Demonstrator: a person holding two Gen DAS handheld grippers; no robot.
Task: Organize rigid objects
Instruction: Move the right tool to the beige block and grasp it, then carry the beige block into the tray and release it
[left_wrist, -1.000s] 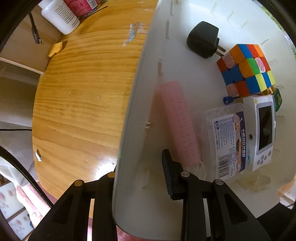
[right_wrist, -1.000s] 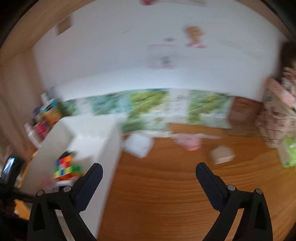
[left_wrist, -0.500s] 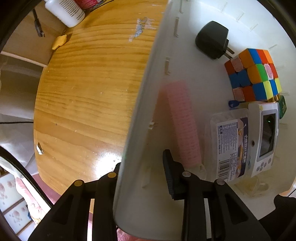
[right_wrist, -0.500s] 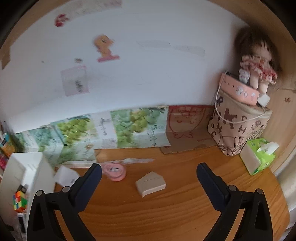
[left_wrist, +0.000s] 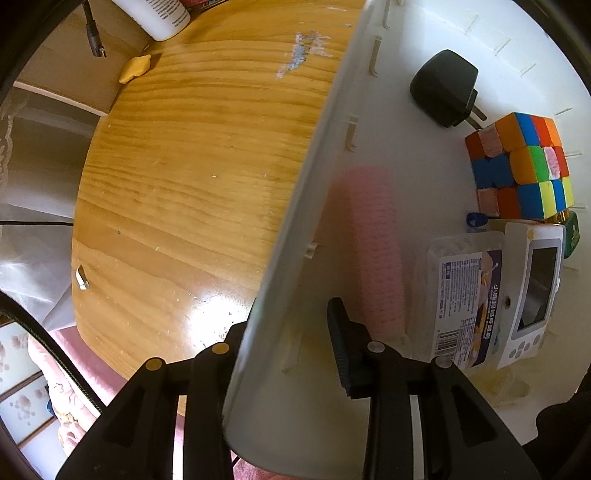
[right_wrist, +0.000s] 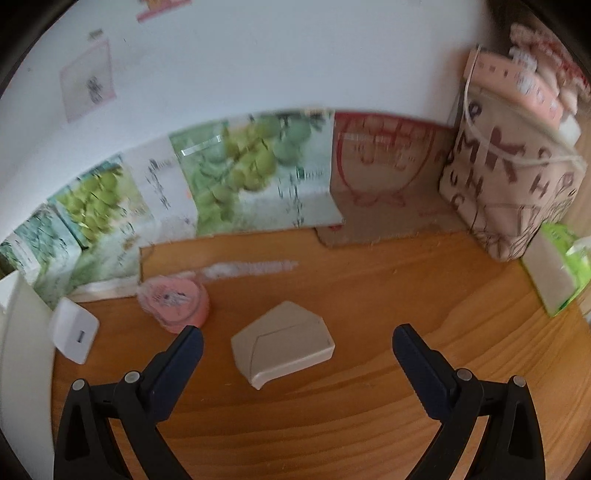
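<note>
On the wooden table (right_wrist: 332, 424), the wide-open right gripper (right_wrist: 297, 345) frames a beige wedge-shaped plastic case (right_wrist: 282, 341), next lowering to grasp; the left gripper (left_wrist: 291, 343), opening, straddles the white plastic bin wall (left_wrist: 295, 258).

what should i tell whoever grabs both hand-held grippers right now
Left hand-held gripper: straddles the white bin's wall, jaws opening.
Right hand-held gripper: open, empty, above the beige case.
In the bin: cube, black plug, pink roller, labelled box, white device.
Left on the table: beige case, pink tin, white adapter.
</note>
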